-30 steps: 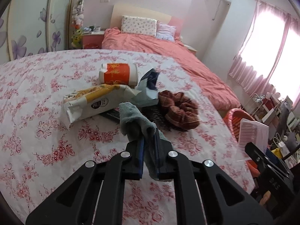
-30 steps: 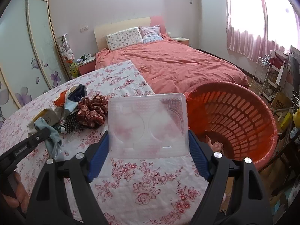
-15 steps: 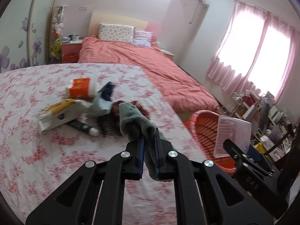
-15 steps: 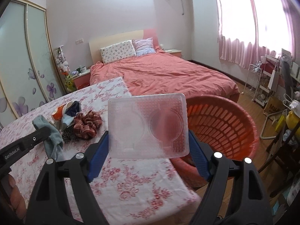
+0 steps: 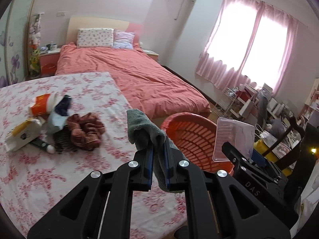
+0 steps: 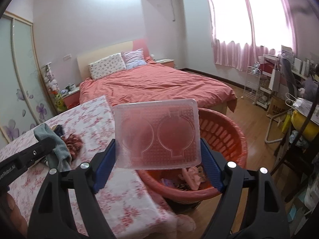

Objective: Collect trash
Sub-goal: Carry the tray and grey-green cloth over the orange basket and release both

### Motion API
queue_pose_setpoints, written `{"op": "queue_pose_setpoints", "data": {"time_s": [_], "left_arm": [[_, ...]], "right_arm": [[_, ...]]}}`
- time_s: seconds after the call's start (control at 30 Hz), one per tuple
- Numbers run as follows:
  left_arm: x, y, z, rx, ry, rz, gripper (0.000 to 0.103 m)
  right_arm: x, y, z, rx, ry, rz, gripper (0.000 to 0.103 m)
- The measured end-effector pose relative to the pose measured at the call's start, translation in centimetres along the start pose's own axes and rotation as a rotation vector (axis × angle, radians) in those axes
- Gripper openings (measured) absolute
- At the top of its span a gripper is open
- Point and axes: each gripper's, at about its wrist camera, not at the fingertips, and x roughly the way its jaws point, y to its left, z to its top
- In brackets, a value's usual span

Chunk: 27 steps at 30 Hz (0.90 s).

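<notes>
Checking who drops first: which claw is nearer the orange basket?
Right. The right claw, holding the plastic tray, is at the orange basket rim; the left claw, gripping the grey cloth, is over the table beside it.

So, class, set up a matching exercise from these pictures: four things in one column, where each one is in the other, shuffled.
Things:
1. grey cloth
2. clear plastic tray
3. orange laundry basket
4. red scrunchie

Places:
A. lying on the floral tablecloth
B. pinched in the left tongs
C. on the floor beside the table
D. held in the right tongs

Pairs: 1-B, 2-D, 3-C, 4-A
</notes>
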Motion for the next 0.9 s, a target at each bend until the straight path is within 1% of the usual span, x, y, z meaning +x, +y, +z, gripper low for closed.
{"op": "queue_pose_setpoints", "data": {"time_s": [0.33, 0.47, 0.77, 0.9], "left_arm": [[2.6, -3.1, 0.2, 0.047, 0.028, -0.06, 0.009], [4.2, -4.8, 0.4, 0.069, 0.042, -0.085, 0.009], [7.9, -7.3, 0.3, 0.104, 0.095, -0.137, 0.009], [9.4, -7.5, 0.2, 0.106, 0.121, -0.147, 0.009]], "right_arm": [[1.3, -3.5, 0.5, 0.049, -0.001, -0.054, 0.078], [2.1, -4.7, 0.6, 0.061, -0.001, -0.067, 0.078], [4.4, -8.0, 1.2, 0.115, 0.011, -0.075, 0.078], [5.4, -9.1, 1.4, 0.136, 0.015, -0.069, 0.078]]}}
